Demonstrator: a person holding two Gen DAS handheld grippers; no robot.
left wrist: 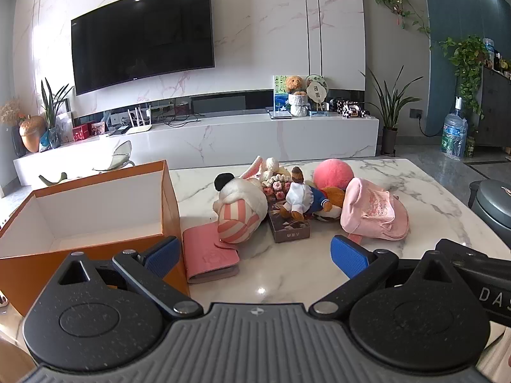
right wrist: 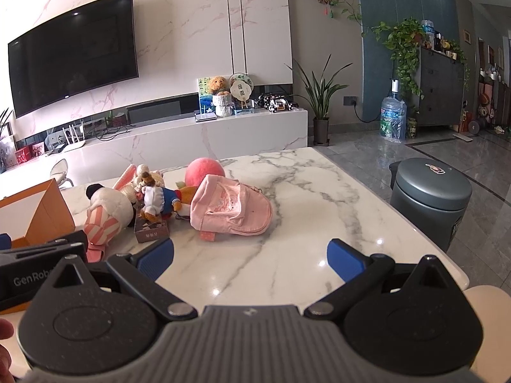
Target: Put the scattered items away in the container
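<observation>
**Both grippers open, toy pile ahead, box at the left**

Blue-padded fingers fill the bottom of each wrist view: the left hand-held gripper (left wrist: pixel 254 255) and the right hand-held gripper (right wrist: pixel 250 257) both stand with jaws spread wide and nothing between them, low over the marble table (left wrist: pixel 415 191).

Scattered items sit in a cluster in the middle of both frames. In the left wrist view, a pink wallet (left wrist: pixel 210 253) lies flat just ahead of the left finger, touching or nearly touching the orange box (left wrist: pixel 86 255), whose open white interior takes up the left of the frame. Behind the wallet a striped plush (left wrist: pixel 239 212) leans over it, with a small brown box (left wrist: pixel 289 226) beside it carrying a sailor bear (left wrist: pixel 300 199). A pink ball (left wrist: pixel 332 174) sits further back, and a pink backpack (left wrist: pixel 373 212) lies at the right of the pile.

In the right wrist view, the backpack (right wrist: pixel 231 209) lies ahead and slightly left of centre, its long axis running across the frame, roughly crosswise to the fingers.

Judging by position, the left hand-held gripper is nearer the wallet and the container, while the right is nearer the backpack. Either item needs a short forward reach.
</observation>
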